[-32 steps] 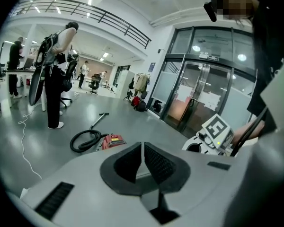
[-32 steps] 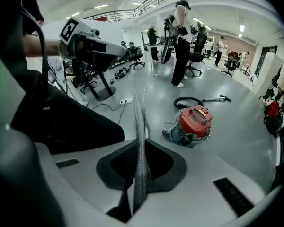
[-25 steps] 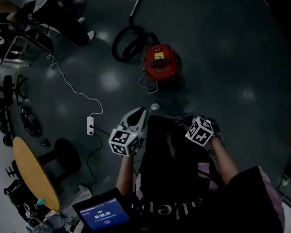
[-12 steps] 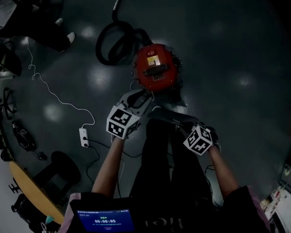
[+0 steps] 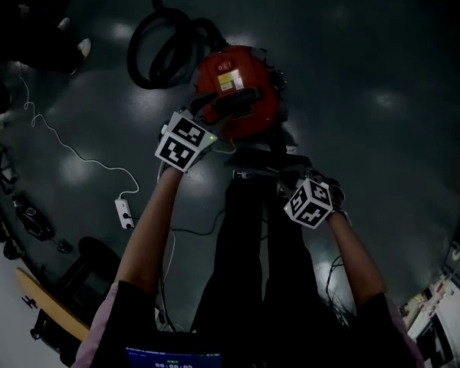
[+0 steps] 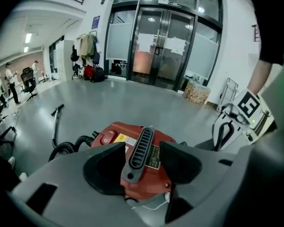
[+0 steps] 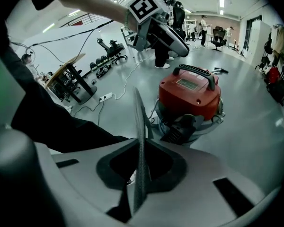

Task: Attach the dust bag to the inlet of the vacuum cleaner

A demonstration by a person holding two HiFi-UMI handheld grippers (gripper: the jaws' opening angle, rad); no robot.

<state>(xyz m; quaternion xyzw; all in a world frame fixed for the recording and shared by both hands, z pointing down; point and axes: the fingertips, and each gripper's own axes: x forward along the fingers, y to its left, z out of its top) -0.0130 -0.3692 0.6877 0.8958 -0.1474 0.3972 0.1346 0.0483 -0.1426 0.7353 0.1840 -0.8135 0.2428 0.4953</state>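
Note:
The red vacuum cleaner (image 5: 238,90) stands on the floor in front of me, with a black ribbed handle (image 6: 138,150) across its top. My left gripper (image 5: 213,112) hangs just over that handle; its jaws are opening, and its pads touch nothing. The handle shows in the gap beyond the left gripper (image 6: 142,162). My right gripper (image 7: 141,167) is shut on the thin grey edge of the dust bag (image 7: 140,126), which stands edge-on. In the head view the dust bag (image 5: 264,159) is a dark flat shape just short of the vacuum, ahead of the right gripper (image 5: 290,179).
A black hose (image 5: 157,48) coils at the vacuum's left. A white power strip (image 5: 123,213) and its cord lie on the floor to the left, near a round wooden table (image 5: 50,305). Glass doors (image 6: 165,46) stand beyond the vacuum. My dark trouser legs fill the lower middle.
Both grippers have come down and forward to the vacuum. The left gripper's jaws have gone from shut to wide apart. The right gripper still grips the dust bag.

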